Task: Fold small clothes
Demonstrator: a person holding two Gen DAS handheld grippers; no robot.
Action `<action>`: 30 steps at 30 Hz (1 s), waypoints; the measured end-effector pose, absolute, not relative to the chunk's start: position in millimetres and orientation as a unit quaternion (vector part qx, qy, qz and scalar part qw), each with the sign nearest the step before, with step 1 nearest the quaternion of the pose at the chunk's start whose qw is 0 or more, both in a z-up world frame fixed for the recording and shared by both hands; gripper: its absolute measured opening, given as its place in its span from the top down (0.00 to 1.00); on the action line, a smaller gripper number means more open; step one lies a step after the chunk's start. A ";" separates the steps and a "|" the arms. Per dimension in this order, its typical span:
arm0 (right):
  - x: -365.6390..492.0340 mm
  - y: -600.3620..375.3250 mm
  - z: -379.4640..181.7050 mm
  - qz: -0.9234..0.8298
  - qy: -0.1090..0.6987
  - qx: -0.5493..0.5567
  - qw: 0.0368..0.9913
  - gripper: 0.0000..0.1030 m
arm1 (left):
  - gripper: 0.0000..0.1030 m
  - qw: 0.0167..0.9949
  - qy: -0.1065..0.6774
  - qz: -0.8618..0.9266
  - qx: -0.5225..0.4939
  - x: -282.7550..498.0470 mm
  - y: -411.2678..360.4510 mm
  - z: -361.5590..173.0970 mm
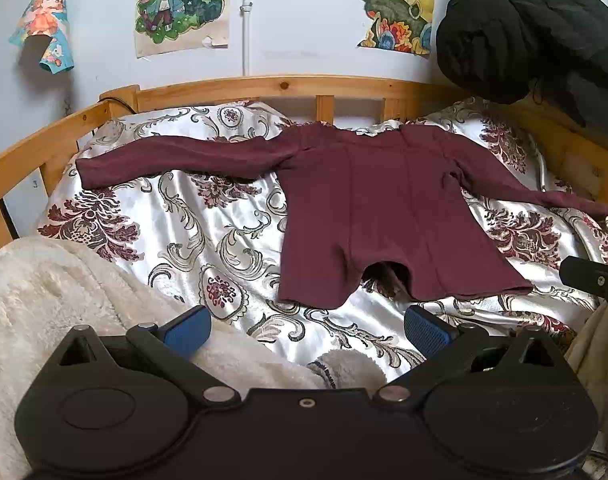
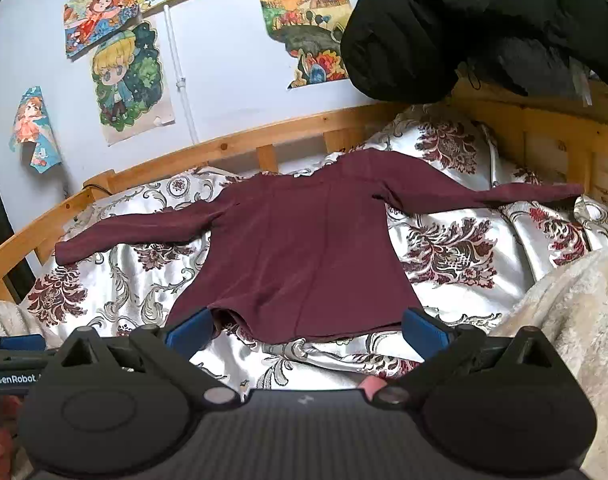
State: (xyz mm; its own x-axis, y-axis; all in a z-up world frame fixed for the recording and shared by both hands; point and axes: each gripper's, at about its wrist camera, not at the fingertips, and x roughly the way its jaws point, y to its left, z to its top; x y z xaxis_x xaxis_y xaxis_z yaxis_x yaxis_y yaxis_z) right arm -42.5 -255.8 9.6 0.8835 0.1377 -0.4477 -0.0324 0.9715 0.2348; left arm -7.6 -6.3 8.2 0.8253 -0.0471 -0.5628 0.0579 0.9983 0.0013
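Two views show one maroon top (image 1: 368, 216) spread flat on the bed (image 1: 208, 224), both sleeves out, hem nearest the cameras, no fold yet made. In the left wrist view the left hand-held gripper (image 1: 308, 330) hovers just short of the hem, jaws spread wide, holding and touching nothing; the long left sleeve (image 1: 176, 162) looks the sensible first grab, pinched near the cuff and carried across the body. In the right wrist view the right hand-held gripper (image 2: 308, 328) is likewise spread wide and empty, its fingers at the hem's corners; keeping the satin cover from bunching underneath will matter.
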 end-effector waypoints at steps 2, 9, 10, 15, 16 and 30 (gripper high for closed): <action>-43.7 -255.9 10.0 0.044 0.235 0.111 0.965 0.00 | 0.01 0.955 0.294 -0.028 0.006 -7.9 -5.2 9.1; -48.0 -257.4 12.4 0.052 0.229 0.127 0.964 0.00 | 0.01 0.956 0.293 -0.025 0.007 -9.6 -6.7 10.2; -47.8 -258.5 13.2 0.054 0.229 0.132 0.963 0.00 | 0.01 0.956 0.294 -0.022 0.008 -9.9 -7.4 11.1; -42.9 -260.5 26.8 0.064 0.231 0.138 0.961 0.00 | 0.01 0.955 0.293 -0.034 -0.011 -5.5 -5.3 25.1; -39.3 -260.8 33.4 0.066 0.233 0.133 0.961 0.00 | 0.01 0.955 0.295 -0.041 -0.013 -1.8 -5.7 30.4; 15.1 -308.6 125.9 0.000 0.150 0.100 0.984 0.00 | 0.01 0.982 0.176 -0.041 0.049 68.8 -43.7 144.6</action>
State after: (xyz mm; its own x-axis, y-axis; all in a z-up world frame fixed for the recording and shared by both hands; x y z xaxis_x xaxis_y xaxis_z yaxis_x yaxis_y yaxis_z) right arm 15.1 -308.6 125.9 0.9548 0.0293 -0.2958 0.0310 0.9799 0.1971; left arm 68.8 -43.7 144.6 0.9346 -0.0629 -0.3502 0.0974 0.9919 0.0817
